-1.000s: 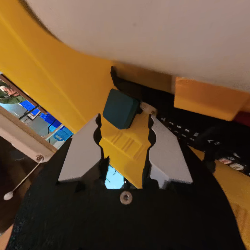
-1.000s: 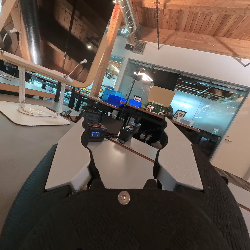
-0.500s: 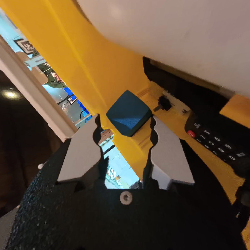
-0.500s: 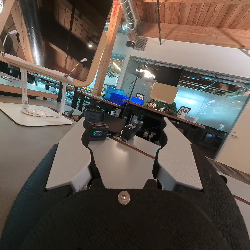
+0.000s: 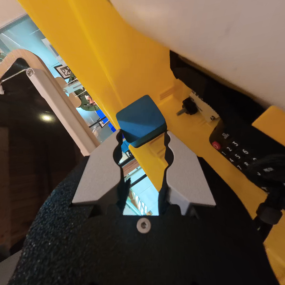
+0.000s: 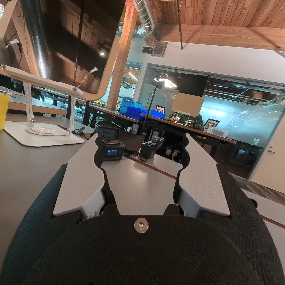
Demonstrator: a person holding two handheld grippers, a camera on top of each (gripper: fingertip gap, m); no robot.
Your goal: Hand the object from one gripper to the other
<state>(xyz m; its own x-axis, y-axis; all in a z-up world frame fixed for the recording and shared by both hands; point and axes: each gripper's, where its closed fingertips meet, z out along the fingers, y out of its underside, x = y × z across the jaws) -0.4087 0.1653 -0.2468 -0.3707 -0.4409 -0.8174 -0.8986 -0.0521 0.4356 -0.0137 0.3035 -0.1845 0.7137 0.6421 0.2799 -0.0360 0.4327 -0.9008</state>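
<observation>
In the left wrist view a blue rounded block (image 5: pixel 139 119) sits on a yellow plastic toy body (image 5: pixel 123 64) that also carries a black number keypad (image 5: pixel 236 151). My left gripper (image 5: pixel 144 133) is open, with its fingertips on either side of the block's near edge. I cannot tell if they touch it. My right gripper (image 6: pixel 140 137) is open and empty, low over the grey table (image 6: pixel 138 182). A bit of yellow plastic (image 6: pixel 3 112) shows at the left edge of the right wrist view.
A tilted monitor on a white stand (image 6: pixel 46 135) is at the left. Two small black devices (image 6: pixel 112 149) (image 6: pixel 151 148) with cables lie ahead on the table. A seated person (image 6: pixel 195 121) works at a far table with blue bins (image 6: pixel 134 111). My right fingertips sit around 45 centimetres from my left ones.
My left gripper has moved in on the blue block, which now reaches between its fingertips. The right gripper has turned slightly to the left, bringing the stand and yellow edge more into view.
</observation>
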